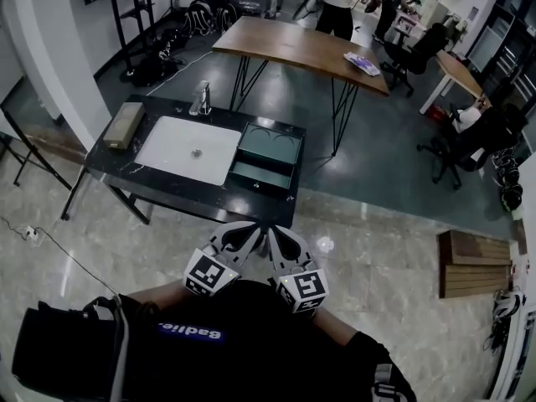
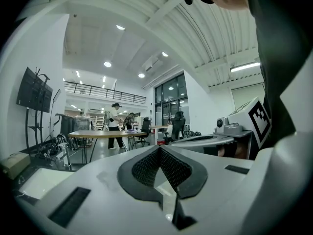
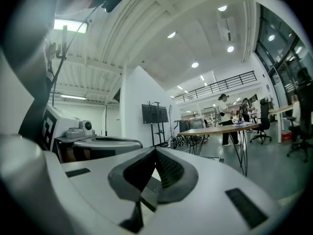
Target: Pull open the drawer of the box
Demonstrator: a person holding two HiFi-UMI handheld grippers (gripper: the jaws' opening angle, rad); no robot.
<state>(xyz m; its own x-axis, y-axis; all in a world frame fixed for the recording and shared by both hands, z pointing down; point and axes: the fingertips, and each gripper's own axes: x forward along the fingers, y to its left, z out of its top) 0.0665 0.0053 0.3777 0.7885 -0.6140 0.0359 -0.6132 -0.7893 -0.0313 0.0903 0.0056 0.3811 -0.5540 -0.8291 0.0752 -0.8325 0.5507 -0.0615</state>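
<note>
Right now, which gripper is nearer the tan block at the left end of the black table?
Left. The left gripper is held at the person's chest, short of the table, with the tan block ahead to its left; the right gripper sits beside it, farther right.

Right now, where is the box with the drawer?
In the head view, the box sits at the right end of the black table, just right of the white sink.
</note>
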